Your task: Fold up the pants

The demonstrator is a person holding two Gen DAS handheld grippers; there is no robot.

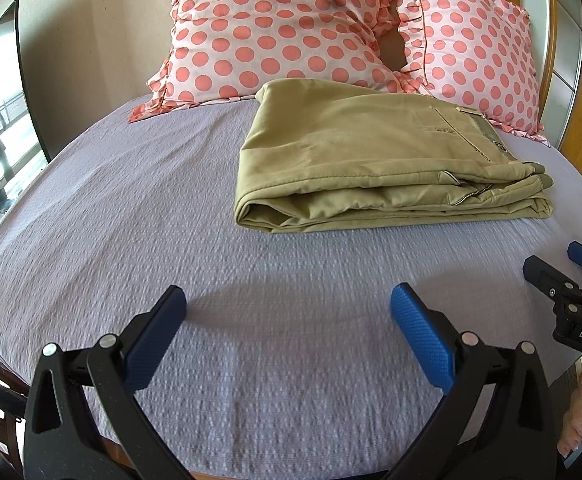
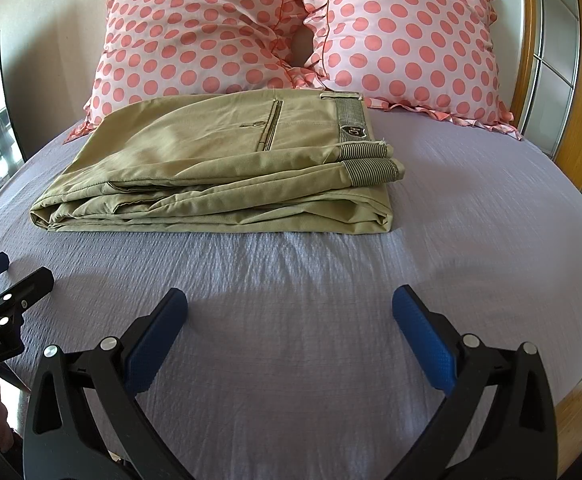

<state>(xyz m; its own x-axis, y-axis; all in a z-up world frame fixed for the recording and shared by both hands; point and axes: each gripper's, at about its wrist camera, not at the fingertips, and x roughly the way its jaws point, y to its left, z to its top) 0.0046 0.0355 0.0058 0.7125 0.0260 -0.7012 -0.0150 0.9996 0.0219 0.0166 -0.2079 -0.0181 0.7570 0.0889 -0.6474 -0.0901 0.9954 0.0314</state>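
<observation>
Lying folded on the lavender textured bed (image 2: 291,320) was one pair of khaki cotton pants (image 2: 219,168), just before two pink polka-dot ruffled pillows (image 2: 403,40); left claw (image 1: 289,320) and right claw (image 2: 291,320) both gaped wide, empty.

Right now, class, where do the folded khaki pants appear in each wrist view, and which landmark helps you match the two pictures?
Left wrist view: the folded khaki pants lie right of centre on the lilac bedspread.
Right wrist view: the pants lie left of centre, striped waistband to the right.
Shared landmark: the polka-dot pillows just behind the pants.
</observation>
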